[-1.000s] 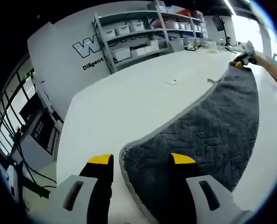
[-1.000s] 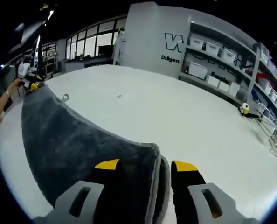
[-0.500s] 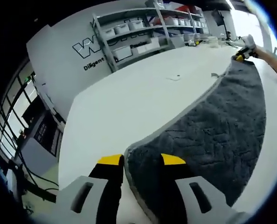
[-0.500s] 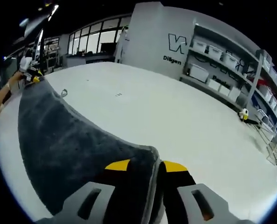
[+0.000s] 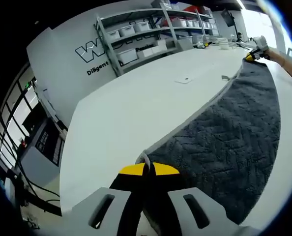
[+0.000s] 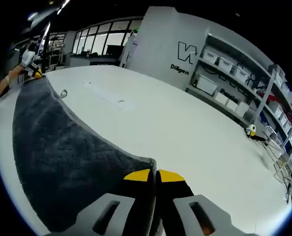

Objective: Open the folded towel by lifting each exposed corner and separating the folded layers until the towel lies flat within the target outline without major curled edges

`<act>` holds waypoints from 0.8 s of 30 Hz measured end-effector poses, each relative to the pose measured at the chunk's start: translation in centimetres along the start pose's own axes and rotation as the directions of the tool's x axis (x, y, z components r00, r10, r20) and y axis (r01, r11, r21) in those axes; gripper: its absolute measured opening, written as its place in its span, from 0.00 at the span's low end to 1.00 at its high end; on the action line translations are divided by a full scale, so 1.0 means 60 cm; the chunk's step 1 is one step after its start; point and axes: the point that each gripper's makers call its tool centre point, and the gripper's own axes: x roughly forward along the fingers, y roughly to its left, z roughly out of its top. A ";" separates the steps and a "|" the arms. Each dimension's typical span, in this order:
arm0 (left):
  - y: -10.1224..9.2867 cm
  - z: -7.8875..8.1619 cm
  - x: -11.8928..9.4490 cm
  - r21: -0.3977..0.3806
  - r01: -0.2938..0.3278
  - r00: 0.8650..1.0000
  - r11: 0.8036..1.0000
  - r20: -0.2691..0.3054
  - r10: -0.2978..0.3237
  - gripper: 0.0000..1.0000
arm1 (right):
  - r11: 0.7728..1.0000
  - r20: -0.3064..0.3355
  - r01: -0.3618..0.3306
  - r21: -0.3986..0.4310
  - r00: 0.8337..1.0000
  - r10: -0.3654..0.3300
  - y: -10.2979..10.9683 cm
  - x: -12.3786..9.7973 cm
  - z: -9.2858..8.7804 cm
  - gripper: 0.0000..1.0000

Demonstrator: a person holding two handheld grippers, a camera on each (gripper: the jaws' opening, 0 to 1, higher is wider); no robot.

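Note:
A dark grey towel [image 5: 229, 132] with a lighter grey hem lies stretched across a white table [image 5: 136, 103]. In the left gripper view my left gripper [image 5: 147, 170] is shut on the towel's near corner. The towel runs away to the upper right, where the right gripper [image 5: 254, 55] holds its far corner beside a person's arm. In the right gripper view the same towel [image 6: 57, 152] stretches off to the left, and my right gripper [image 6: 155, 174] is shut on its near corner. The left gripper [image 6: 34, 73] shows small at the far end. A small hanging loop [image 6: 63, 93] sits on the hem.
Shelving with white bins [image 5: 136, 37] lines the grey wall with dark lettering [image 6: 183, 56]. A small white label [image 5: 184, 80] lies on the table. A small yellow and white object [image 6: 252, 130] stands near the table's far edge. Windows [image 6: 94, 44] run along the back.
Both grippers went from open around the towel's corners to shut on them. The hem has bunched between each pair of jaws, and both views have shifted slightly.

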 end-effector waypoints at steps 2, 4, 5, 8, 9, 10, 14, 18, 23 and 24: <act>0.003 -0.002 0.004 0.002 -0.005 1.000 1.000 -0.005 0.005 0.03 | 1.000 0.000 -0.003 0.000 1.000 0.003 0.001 -0.001 -0.001 0.00; 0.007 -0.003 0.005 0.007 -0.020 1.000 1.000 -0.006 0.020 0.03 | 1.000 0.004 -0.004 0.002 1.000 0.004 0.002 -0.002 0.000 0.00; 0.008 -0.003 0.005 0.012 -0.028 1.000 1.000 -0.008 0.028 0.03 | 1.000 0.006 -0.007 0.005 1.000 0.006 0.002 -0.003 0.000 0.00; 0.007 -0.004 0.003 0.025 -0.039 0.999 0.999 -0.010 0.040 0.02 | 1.000 0.007 -0.005 0.002 1.000 0.005 0.003 -0.007 0.000 0.00; 0.007 -0.004 0.003 0.023 -0.042 0.999 0.999 -0.009 0.042 0.02 | 1.000 0.008 -0.005 0.002 1.000 0.005 0.002 -0.008 0.000 0.00; 0.008 -0.003 0.000 0.023 -0.046 0.999 0.999 -0.006 0.046 0.02 | 1.000 0.011 -0.006 0.005 1.000 0.006 0.002 -0.009 0.001 0.00; 0.011 0.000 -0.007 0.022 -0.055 0.998 0.998 0.001 0.055 0.02 | 1.000 0.016 -0.004 0.008 1.000 0.003 -0.004 -0.015 0.002 0.00; 0.011 0.006 -0.020 0.002 -0.071 0.997 0.997 0.028 0.071 0.02 | 1.000 0.029 0.003 0.014 1.000 -0.004 -0.009 -0.026 0.006 0.00; 0.015 0.011 -0.038 -0.012 -0.084 0.995 0.996 0.055 0.084 0.02 | 0.999 0.059 0.025 0.032 0.998 -0.027 -0.016 -0.050 0.014 0.00; 0.010 0.011 -0.040 -0.010 -0.068 0.996 0.998 0.060 0.068 0.02 | 0.999 0.064 0.026 0.033 0.998 -0.028 -0.016 -0.053 0.015 0.00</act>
